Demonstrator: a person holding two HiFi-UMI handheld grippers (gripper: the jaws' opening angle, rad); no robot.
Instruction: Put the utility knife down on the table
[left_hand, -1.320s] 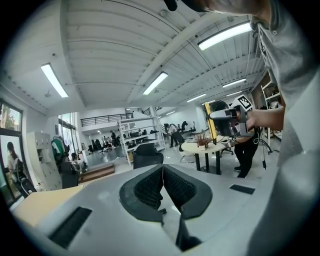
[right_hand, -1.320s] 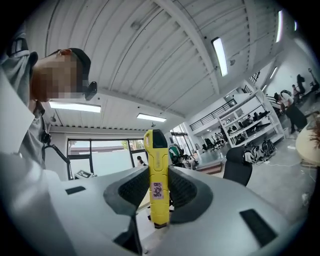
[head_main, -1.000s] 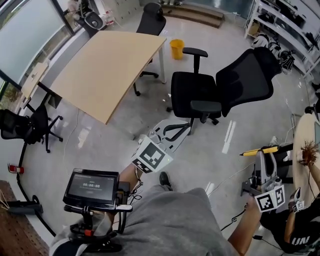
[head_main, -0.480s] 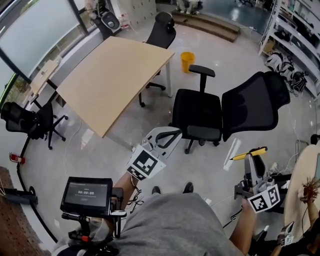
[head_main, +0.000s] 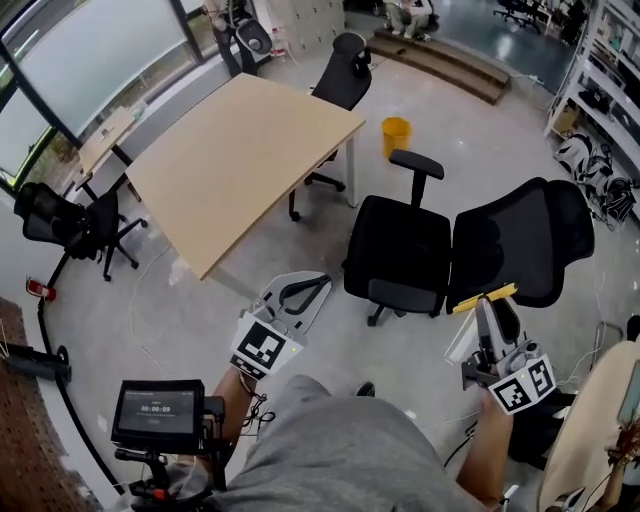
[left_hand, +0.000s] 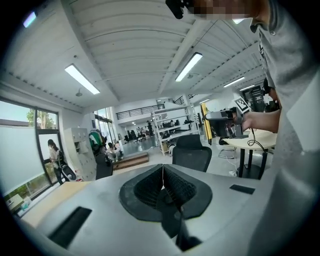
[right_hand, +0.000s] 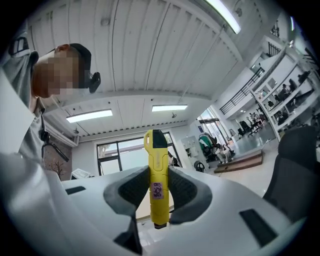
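Head view, person at the bottom edge, clock read from there.

- Near, 7 o'clock: small screen on a stand beside the grey sleeve.
- 11 o'clock: left gripper, over bare floor. In its own view the two ribbed pads are pressed together with nothing between them.
- 1 o'clock: right gripper, pinching the yellow utility knife. In its own view the knife stands upright between the pads, black-tipped end sticking out past them. The knife is in the air, well apart from the table.
- Past the grippers, 12 to 1 o'clock: two black office chairs.
- 11 o'clock, further: bare wooden table.
- 12 o'clock, beyond the table corner: yellow bucket.
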